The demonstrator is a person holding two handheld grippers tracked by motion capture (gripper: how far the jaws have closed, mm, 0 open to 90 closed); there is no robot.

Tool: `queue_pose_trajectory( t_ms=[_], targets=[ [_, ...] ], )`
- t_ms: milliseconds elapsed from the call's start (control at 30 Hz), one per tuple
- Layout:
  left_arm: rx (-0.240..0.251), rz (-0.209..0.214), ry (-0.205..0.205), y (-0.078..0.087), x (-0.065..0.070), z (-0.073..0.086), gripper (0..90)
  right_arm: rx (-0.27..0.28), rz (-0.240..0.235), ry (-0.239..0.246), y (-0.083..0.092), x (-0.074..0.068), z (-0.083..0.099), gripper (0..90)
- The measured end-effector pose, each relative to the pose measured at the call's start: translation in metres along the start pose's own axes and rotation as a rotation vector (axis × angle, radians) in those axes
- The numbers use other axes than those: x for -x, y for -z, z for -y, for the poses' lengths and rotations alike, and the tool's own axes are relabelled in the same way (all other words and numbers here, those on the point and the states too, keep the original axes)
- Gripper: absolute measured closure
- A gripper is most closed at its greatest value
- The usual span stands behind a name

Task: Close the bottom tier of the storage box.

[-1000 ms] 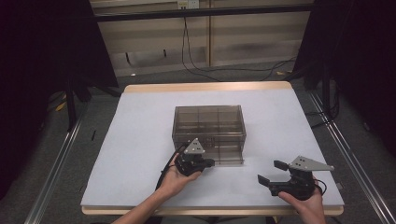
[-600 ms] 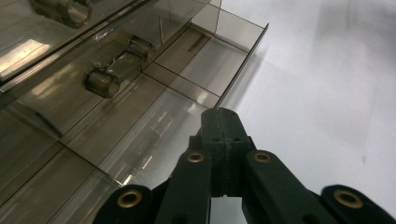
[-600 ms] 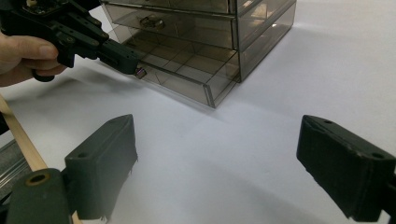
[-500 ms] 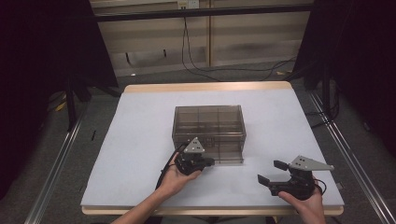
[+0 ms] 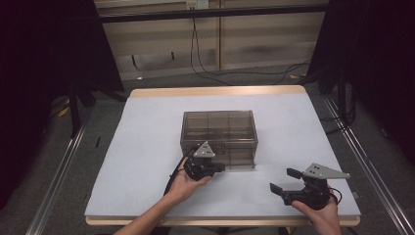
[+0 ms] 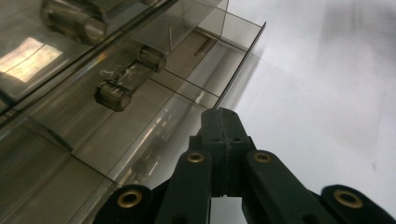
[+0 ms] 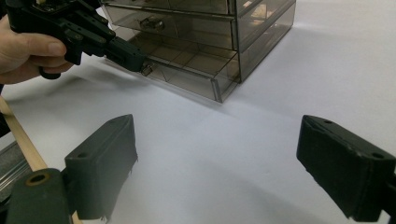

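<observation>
Smoky clear drawer cabinet point(image 5: 219, 133) sits mid-worktop, a bit toward the near edge. Its bottom drawer point(image 7: 187, 70) is slid partway out toward the near edge. Left gripper point(image 5: 215, 168) is at that drawer's front w/ jaws pinched together on the small knob point(image 7: 147, 69); right gripper view shows the tips meeting there. Prob. held low and level so the pull runs straight along the drawer's travel.

Right gripper point(image 5: 284, 180) is parked near the near-right corner, jaws spread wide w/ nothing between, well apart from the cabinet, likely kept out of the drawer's path.

Worktop point(image 5: 147, 147) is plain white w/ a wood rim. Room beyond: dark curtains at the sides, pale wall panels, cables point(image 5: 205, 63) on the floor.
</observation>
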State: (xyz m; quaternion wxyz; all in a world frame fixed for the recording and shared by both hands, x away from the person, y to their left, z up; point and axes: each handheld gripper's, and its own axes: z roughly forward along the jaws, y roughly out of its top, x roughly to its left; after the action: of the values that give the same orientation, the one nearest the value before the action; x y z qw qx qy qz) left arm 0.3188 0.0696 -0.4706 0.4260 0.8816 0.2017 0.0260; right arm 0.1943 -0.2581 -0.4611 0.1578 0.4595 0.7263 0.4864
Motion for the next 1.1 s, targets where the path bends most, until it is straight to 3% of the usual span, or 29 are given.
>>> queue_pose_trajectory(
  t_ms=[33, 367, 600, 1100],
  targets=[
    [0.017, 0.003, 0.004, -0.0013, -0.0001, 0.0007, 90.0, 0.003, -0.004, -0.006, 0.0003, 0.0004, 0.0, 11.7],
    [0.022, -0.014, 0.016, -0.0013, -0.0043, -0.0004, 90.0, 0.003, -0.004, -0.001, 0.0009, 0.0007, 0.0004, 11.6],
    [0.013, -0.026, 0.002, -0.0007, -0.0037, -0.0013, 90.0, 0.0, -0.005, 0.0, 0.0008, 0.0, 0.0005, 11.6],
    [0.03, -0.031, 0.035, -0.0008, -0.0073, -0.0018, 90.0, -0.002, -0.003, -0.002, 0.0002, 0.0001, 0.0004, 11.7]
  ],
)
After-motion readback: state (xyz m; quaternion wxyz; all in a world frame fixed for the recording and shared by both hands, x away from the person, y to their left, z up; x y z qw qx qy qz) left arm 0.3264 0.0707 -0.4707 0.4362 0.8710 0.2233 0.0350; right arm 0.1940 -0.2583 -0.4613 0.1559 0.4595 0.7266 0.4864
